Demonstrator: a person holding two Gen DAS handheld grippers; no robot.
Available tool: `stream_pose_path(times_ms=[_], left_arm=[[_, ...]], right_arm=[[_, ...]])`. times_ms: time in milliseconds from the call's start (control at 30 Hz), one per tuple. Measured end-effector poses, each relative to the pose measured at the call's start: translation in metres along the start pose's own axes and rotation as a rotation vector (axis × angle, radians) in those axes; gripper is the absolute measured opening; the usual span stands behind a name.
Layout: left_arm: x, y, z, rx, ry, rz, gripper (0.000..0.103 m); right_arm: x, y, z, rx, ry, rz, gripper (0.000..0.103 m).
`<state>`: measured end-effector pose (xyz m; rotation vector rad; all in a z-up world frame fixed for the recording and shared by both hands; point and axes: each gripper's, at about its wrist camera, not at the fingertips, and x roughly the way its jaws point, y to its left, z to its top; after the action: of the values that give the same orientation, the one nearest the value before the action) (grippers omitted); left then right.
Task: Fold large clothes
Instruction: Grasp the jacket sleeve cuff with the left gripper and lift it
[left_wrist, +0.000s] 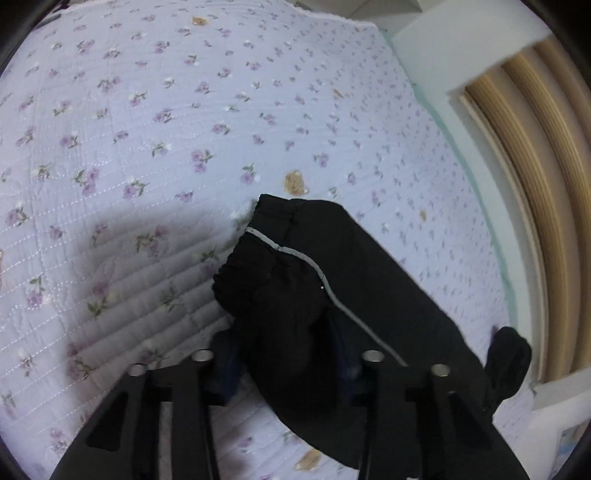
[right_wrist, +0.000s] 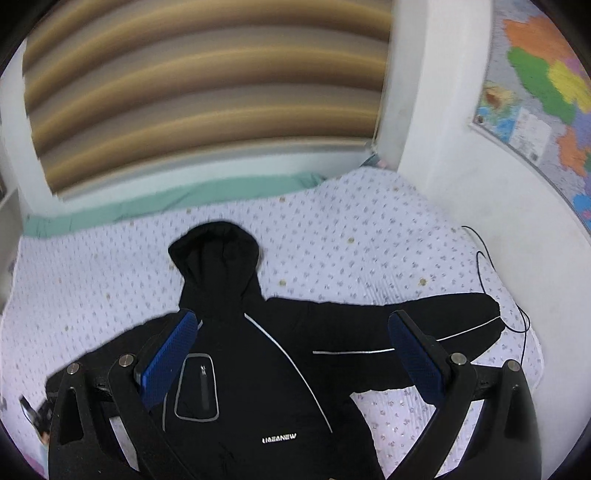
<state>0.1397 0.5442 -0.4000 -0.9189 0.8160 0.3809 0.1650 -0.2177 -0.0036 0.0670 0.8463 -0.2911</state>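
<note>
Matt black cloth jacket (right_wrist: 266, 369), quilted bedspread (left_wrist: 147, 110)

Left tool (left_wrist: 286, 354) clamped on black jacket sleeve (left_wrist: 295, 280), grey piping, floral quilt (left_wrist: 147, 110) beneath, wooden slats (left_wrist: 535, 184) right

Both wrist views downward over jacket (right_wrist: 258, 369)

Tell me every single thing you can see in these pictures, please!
jacket: one, black with grey piping, spread flat on the bed, hood toward the headboard
quilt: one, pale lilac with flowers, covering the bed
sheet: one, mint green, along the quilt's far edge
headboard: one, tan wood, behind the bed
map: one, multicoloured, on the white wall
cord: one, thin black, by the sleeve end
left gripper: one, black, fingers closed on jacket cloth
right gripper: one, black with blue pads, open above the jacket
</note>
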Motion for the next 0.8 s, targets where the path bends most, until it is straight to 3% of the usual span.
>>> stream_pose_path(times_ms=[67,233,333,433,500,600,800], left_arm=[[-0.006,-0.007,-0.001,0.015,-0.019,-0.009,0.025],[-0.051,-0.059,-0.011,0.126,-0.132,-0.09,0.021],[-0.084,-0.109,-0.025,0.214,-0.193,-0.199,0.021],[-0.102,-0.178,-0.053,0.406,-0.226,-0.243,0.021],[-0.104,-0.209,-0.075,0.488,-0.229,-0.23,0.021],[-0.084,-0.253,-0.113,0.584,-0.193,-0.211,0.021],[-0.016,-0.309,-0.187,0.687,-0.019,-0.183,0.021]], right_arm=[[0.011,0.002,-0.003,-0.002,0.022,0.014,0.103],[0.027,0.0,-0.006,0.018,0.05,0.054,0.103],[0.03,0.006,-0.009,-0.027,0.049,0.061,0.103],[0.034,0.018,-0.015,-0.096,0.051,0.073,0.103],[0.037,0.021,-0.017,-0.101,0.051,0.089,0.103],[0.048,0.02,-0.022,-0.083,0.075,0.106,0.103],[0.076,0.009,-0.041,-0.06,0.15,0.112,0.103]])
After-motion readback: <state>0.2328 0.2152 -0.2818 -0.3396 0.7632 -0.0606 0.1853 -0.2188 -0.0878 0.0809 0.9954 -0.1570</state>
